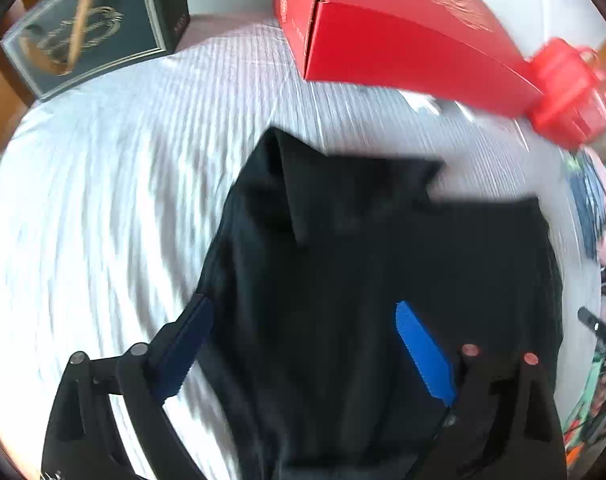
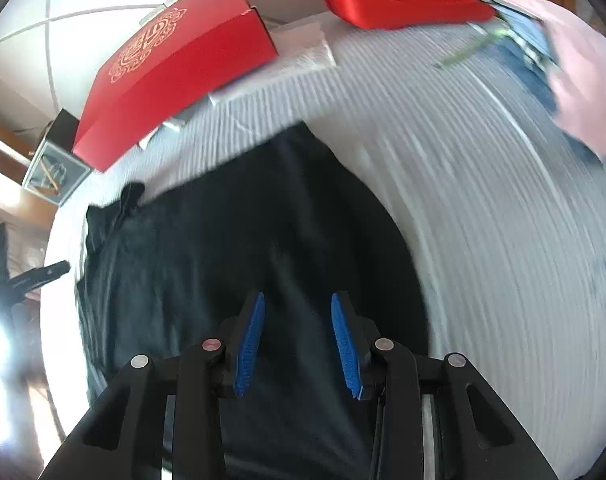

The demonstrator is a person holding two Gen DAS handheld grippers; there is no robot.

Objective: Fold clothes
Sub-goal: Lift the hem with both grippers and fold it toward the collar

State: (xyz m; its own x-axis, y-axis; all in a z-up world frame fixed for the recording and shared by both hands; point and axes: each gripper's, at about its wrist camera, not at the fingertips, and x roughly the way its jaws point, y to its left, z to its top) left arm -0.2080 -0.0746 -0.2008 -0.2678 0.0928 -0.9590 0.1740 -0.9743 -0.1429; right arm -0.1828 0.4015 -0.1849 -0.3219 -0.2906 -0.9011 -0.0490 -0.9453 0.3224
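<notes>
Left wrist view takes in a broad desk covered by a white, finely ribbed cloth (image 1: pixel 103 208), and on it lies the black, soft fabric garment (image 1: pixel 383 280), spread mostly flat with a collar-like flap turned over at its far edge. Both pictures are blurred, so finer seams and the garment's exact type are hard to tell. Beyond it sit a long red cardboard box with gold ornament (image 1: pixel 403 40), a dark green framed box with a clear front (image 1: pixel 87 28) at the far left, a red plastic case with a handle (image 1: pixel 567 92) at the far right, and, in the right wrist view, a pink and blue stack of folded cloth (image 2: pixel 575 76). Over the near part of the garment hang the left gripper (image 1: pixel 303 344), jaws spread wide and holding nothing, one blue-padded finger over the garment's left edge, and the right gripper (image 2: pixel 297 340), jaws also parted and empty above the dark cloth. The garment looks light, limp and thin, so it should drape and slide easily over the ribbed cloth, and a pinch may catch more than one layer. A sound hold would likely be at the near corners or side hem, one gripper on each, so the edge lifts evenly and can be carried over toward the collar end.
</notes>
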